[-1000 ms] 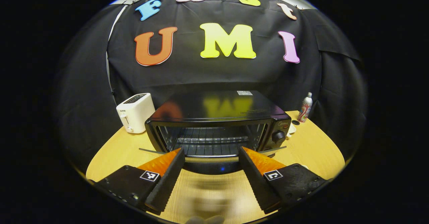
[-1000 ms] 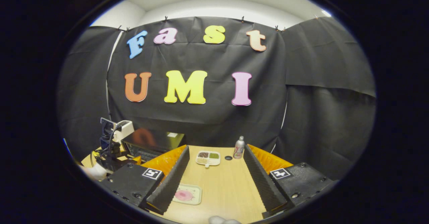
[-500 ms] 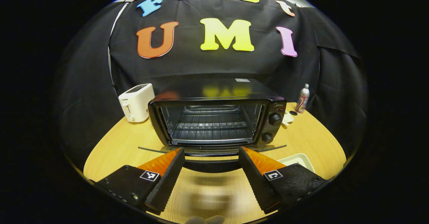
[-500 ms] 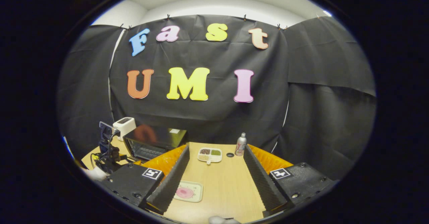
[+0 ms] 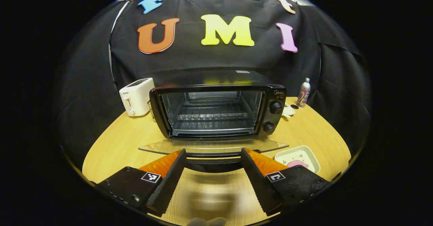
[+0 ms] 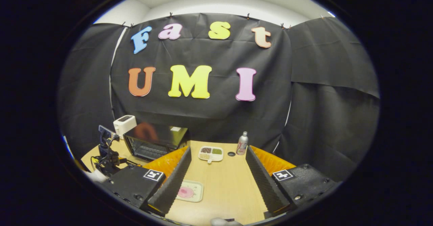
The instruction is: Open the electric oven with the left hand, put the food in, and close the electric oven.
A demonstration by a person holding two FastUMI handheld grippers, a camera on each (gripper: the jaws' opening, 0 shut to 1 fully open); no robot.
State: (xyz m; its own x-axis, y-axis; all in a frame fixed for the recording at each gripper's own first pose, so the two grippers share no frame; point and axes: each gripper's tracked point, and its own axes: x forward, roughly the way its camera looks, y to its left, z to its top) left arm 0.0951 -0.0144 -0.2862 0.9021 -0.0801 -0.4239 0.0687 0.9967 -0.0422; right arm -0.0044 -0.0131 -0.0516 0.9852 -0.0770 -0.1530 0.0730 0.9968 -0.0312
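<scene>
- The left gripper (image 5: 213, 172) has its fingers spread wide, with the dark handle of the glass oven door (image 5: 213, 146) lying between them; neither finger visibly presses on it, so it holds nothing.
- The black electric oven (image 5: 216, 109) stands open at the middle of the table, door folded down nearly flat, wire rack bare inside.
- The right gripper (image 6: 218, 182) hovers over the table, its fingers also parted and empty.
- The food, a pink round piece on a pale square tray (image 6: 190, 191), sits just beside the right gripper's left finger, in front of the oven and to its right.
- Risk: the lowered glass door juts out toward the tray, so a low approach could strike its edge and tip the food off.
- Risk: a shallow pinch on the thin tray rim may slip.
- The round light wooden table (image 5: 118, 144) also carries a white toaster (image 5: 137, 96), a slim can (image 6: 241, 143) and a divided dish (image 6: 210, 153); black cloth walls close in the booth.
</scene>
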